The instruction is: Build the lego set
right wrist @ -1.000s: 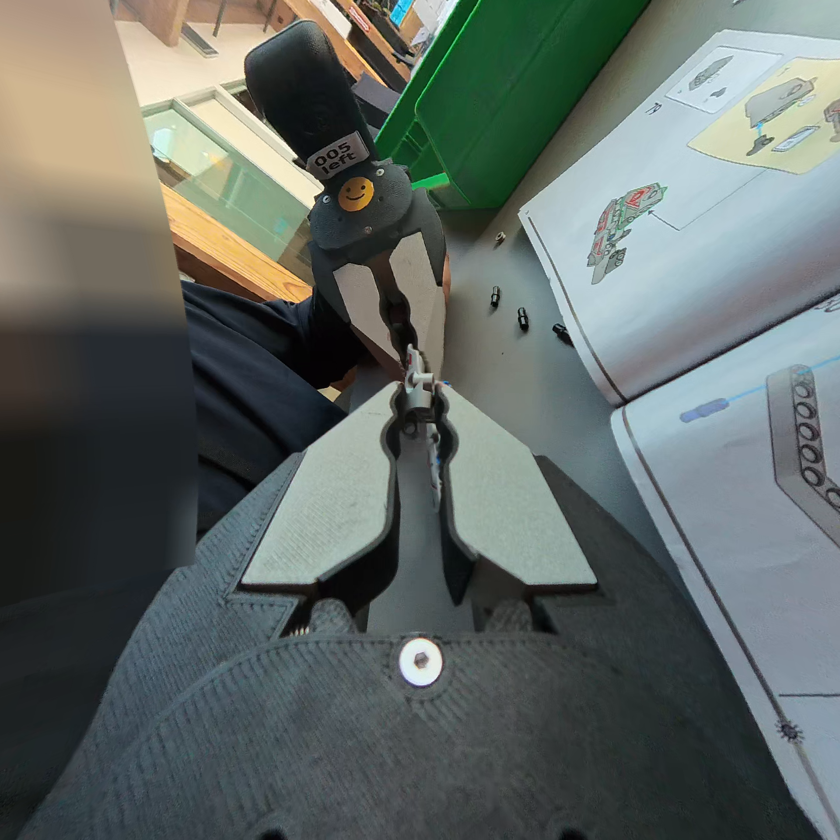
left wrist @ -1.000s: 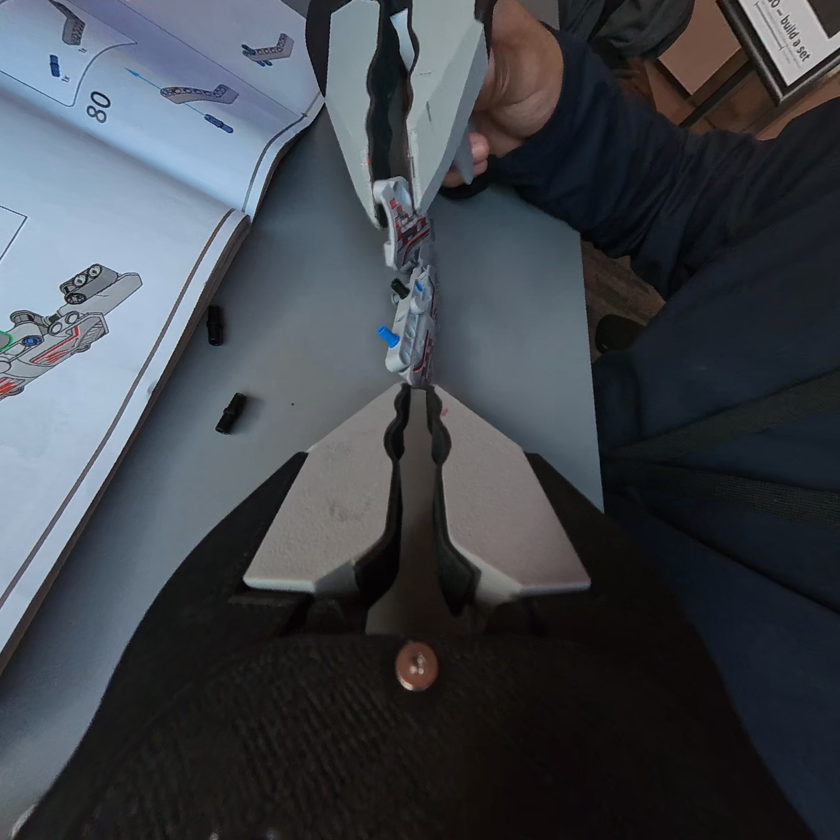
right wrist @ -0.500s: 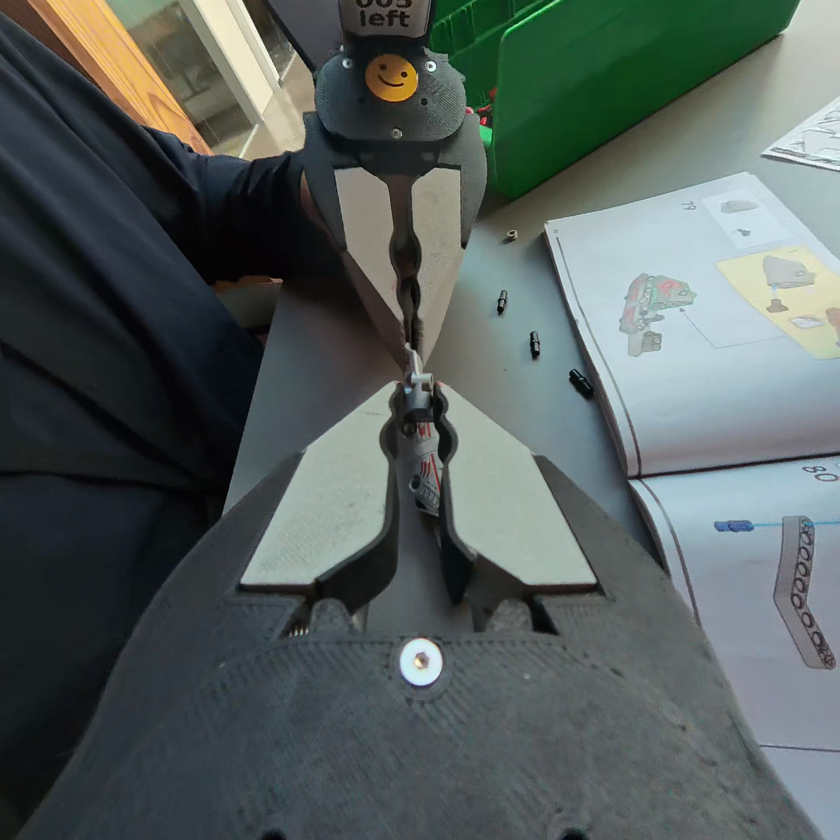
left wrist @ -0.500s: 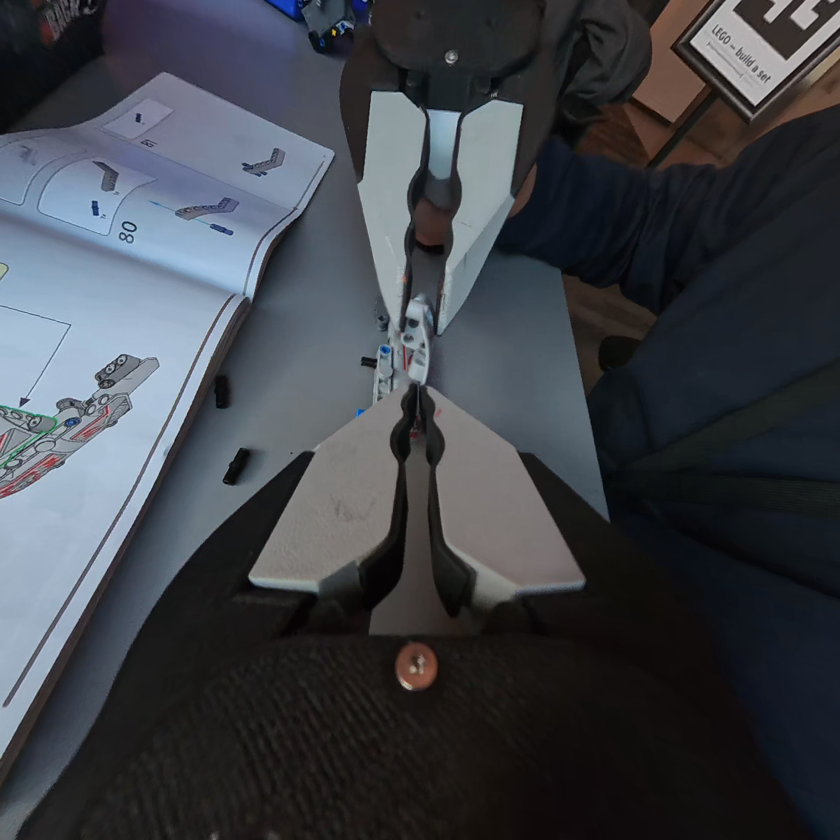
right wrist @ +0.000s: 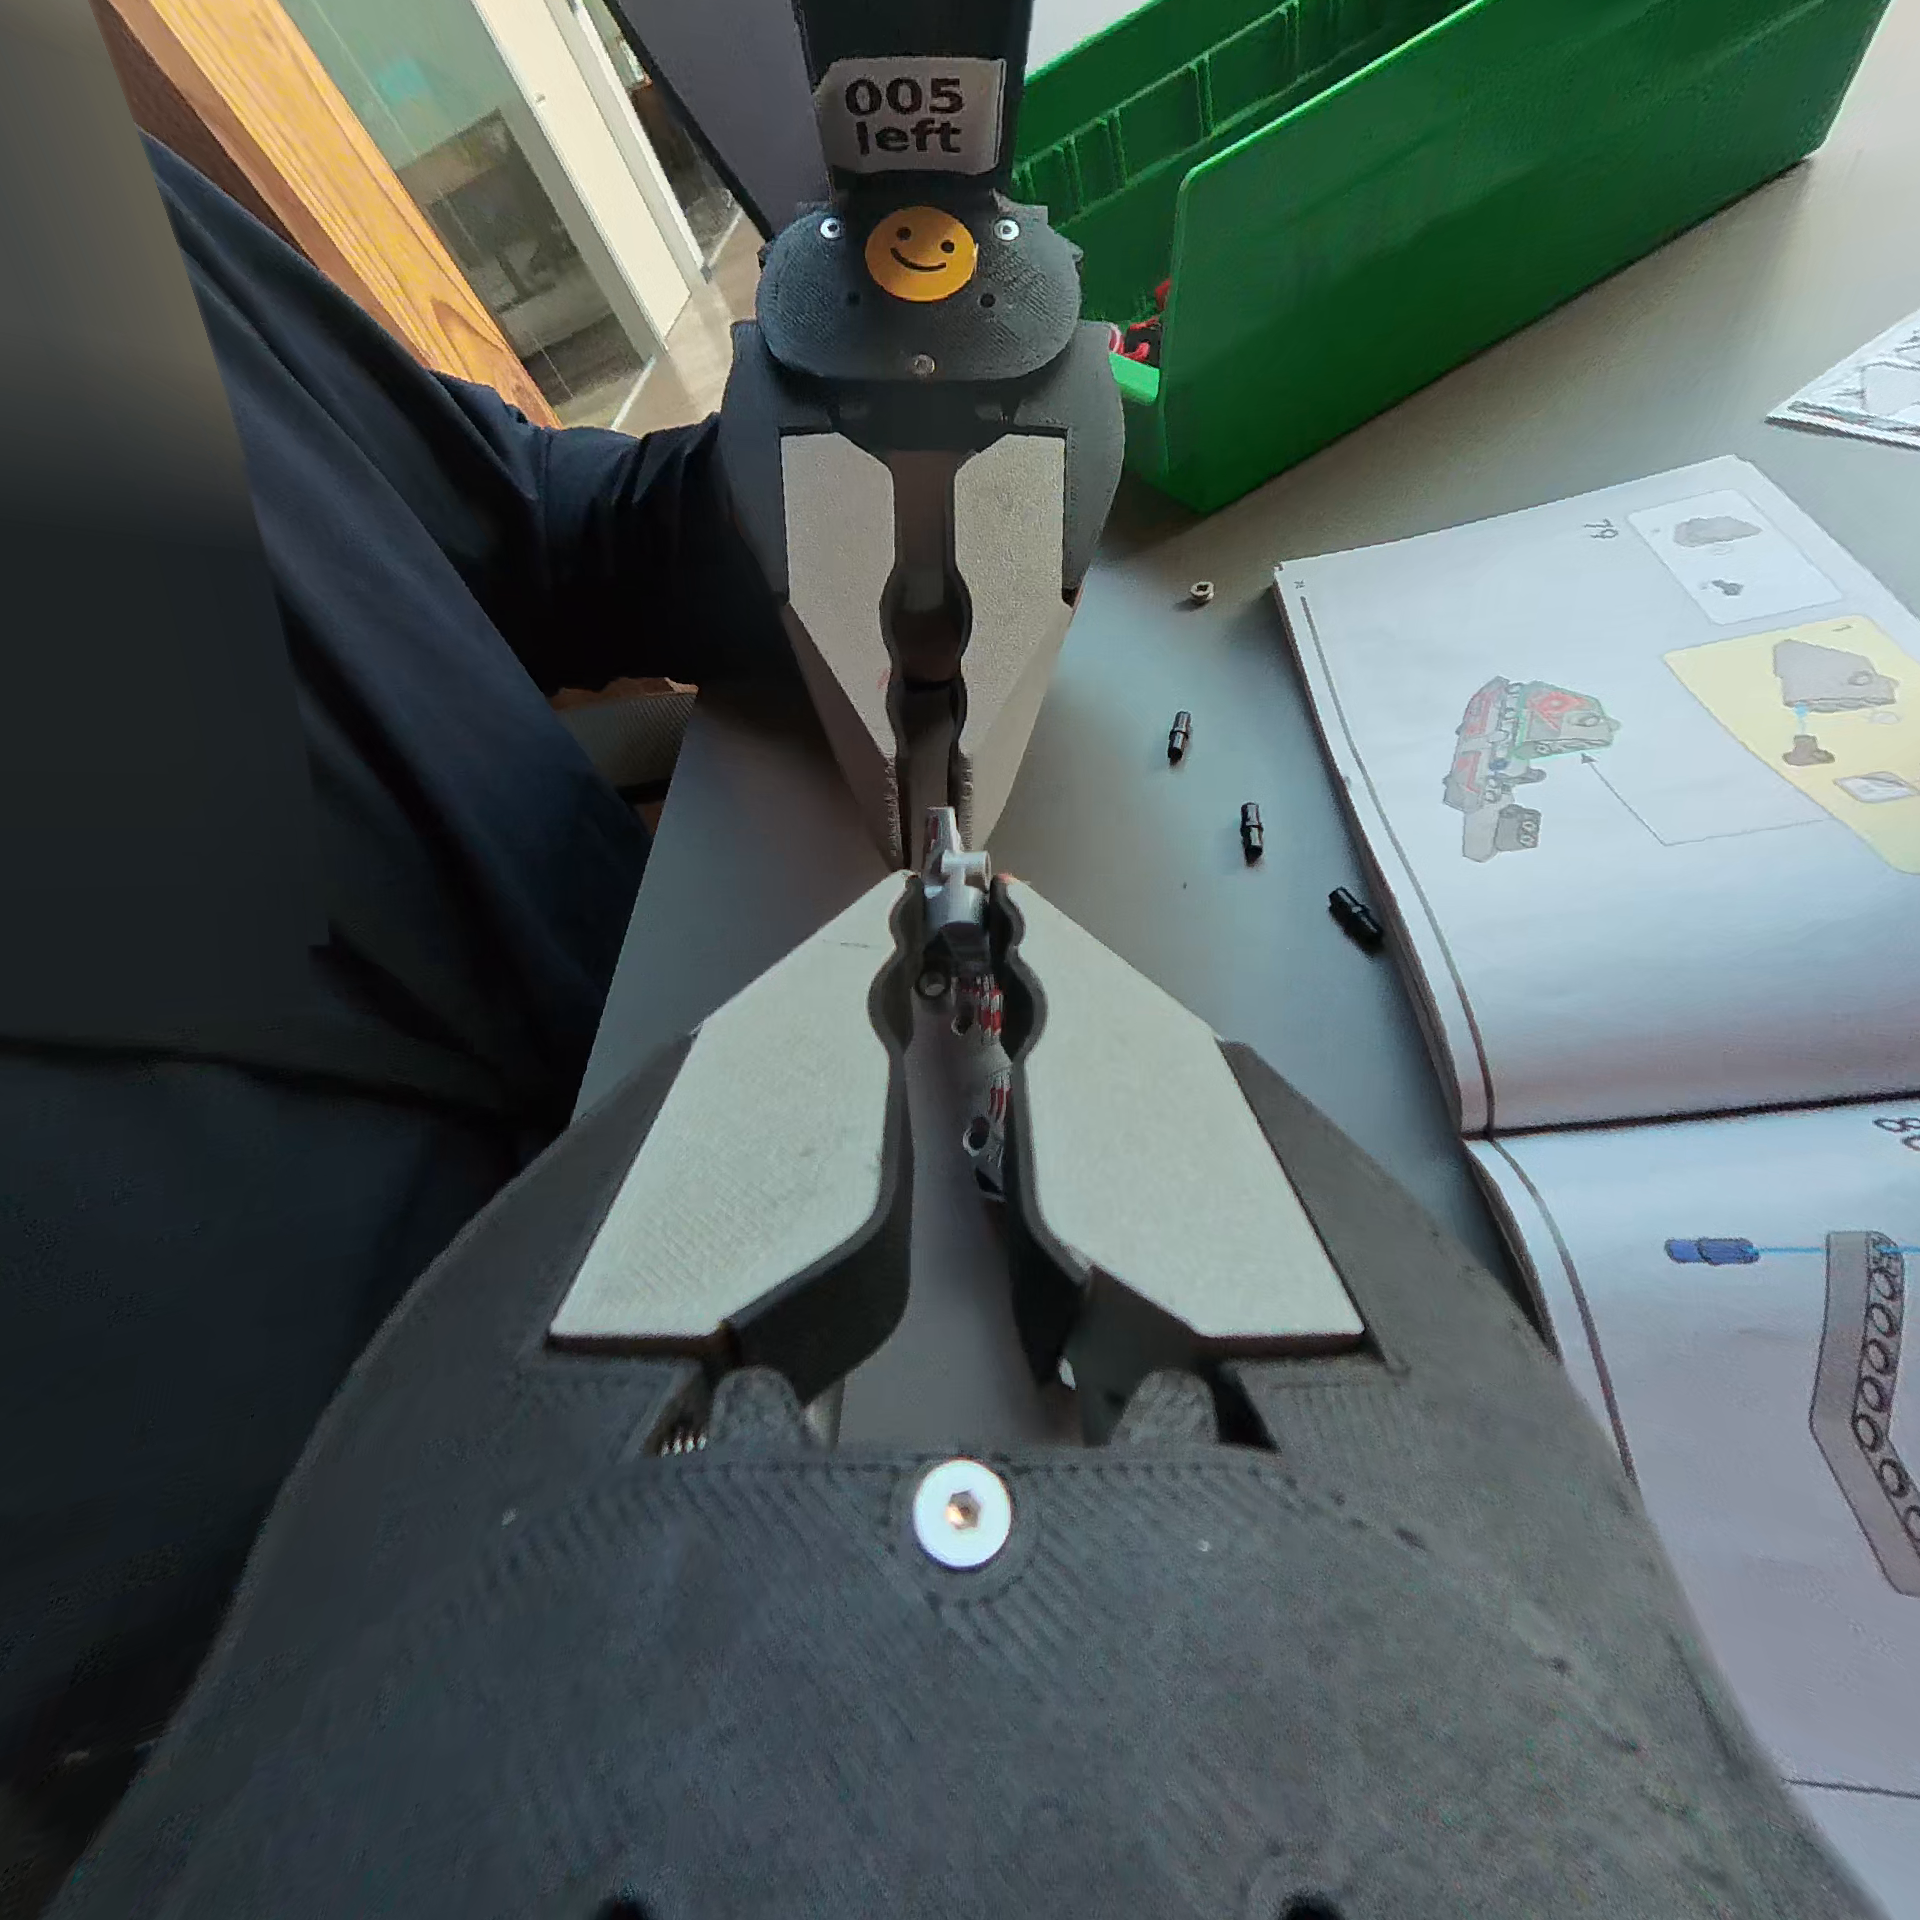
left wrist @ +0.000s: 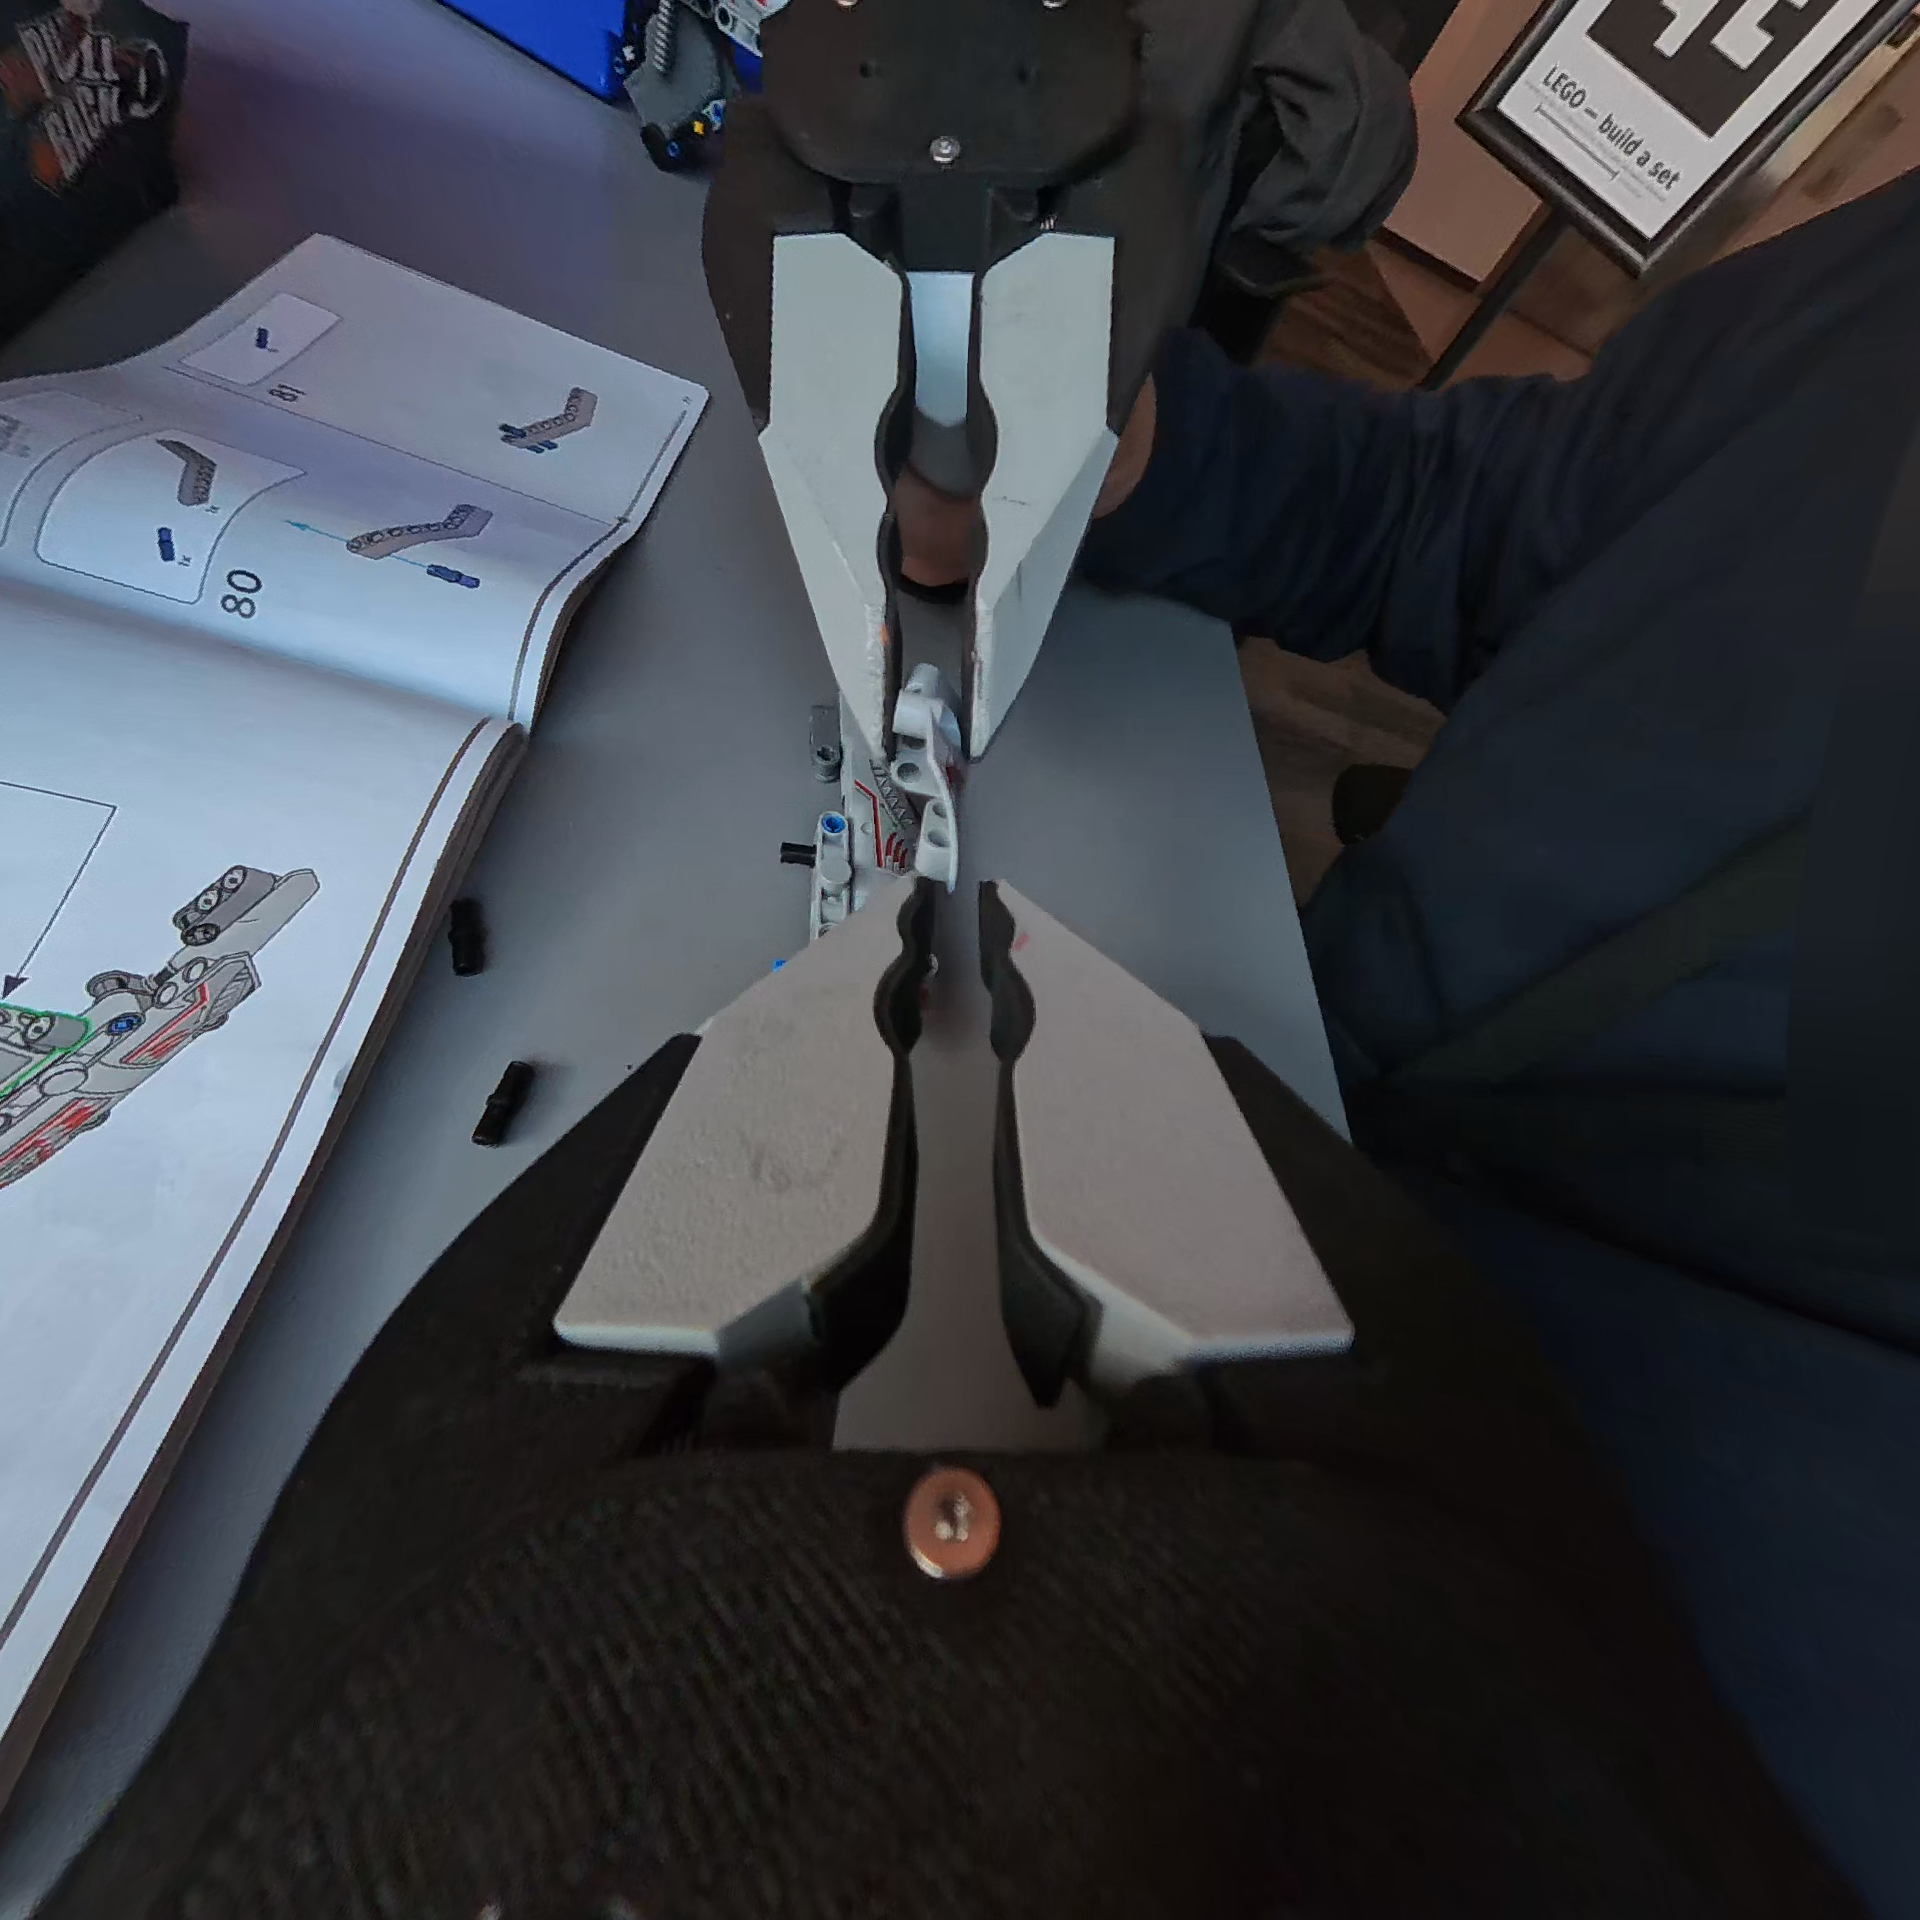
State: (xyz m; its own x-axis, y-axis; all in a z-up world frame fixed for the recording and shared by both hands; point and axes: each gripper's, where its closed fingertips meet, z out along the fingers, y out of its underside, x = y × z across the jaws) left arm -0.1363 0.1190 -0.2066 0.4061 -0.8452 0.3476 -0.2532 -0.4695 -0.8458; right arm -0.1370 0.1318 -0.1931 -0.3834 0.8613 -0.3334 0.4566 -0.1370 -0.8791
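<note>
Since the earlier frames, both grippers have been levelling out nose to nose over the grey table (left wrist: 644, 727), and the left gripper (left wrist: 954, 896) has eased its fingers apart, so it is now standing slightly open with the grey and red lego assembly (left wrist: 902, 821) just ahead of its tips; whether either tip is touching the piece is hard to make out. The right gripper (right wrist: 954, 896) is clamping narrowly on that assembly (right wrist: 951, 899), most of which is lying hidden between its fingers, with only a pale grey connector poking out at the front. From the left wrist view, the lower end of the assembly is disappearing behind the left gripper's own finger, and a blue pin on it is barely showing. Left of the assembly, two loose black pins (left wrist: 465, 935) are lying on the table beside the open instruction booklet (left wrist: 260, 675), whose pages are running off the picture edge. Beyond the left gripper, a green bin (right wrist: 1455, 239) is sitting on the table, its contents mostly hidden. A person's dark sleeve (left wrist: 1403, 520) is reaching in behind the right gripper.
</note>
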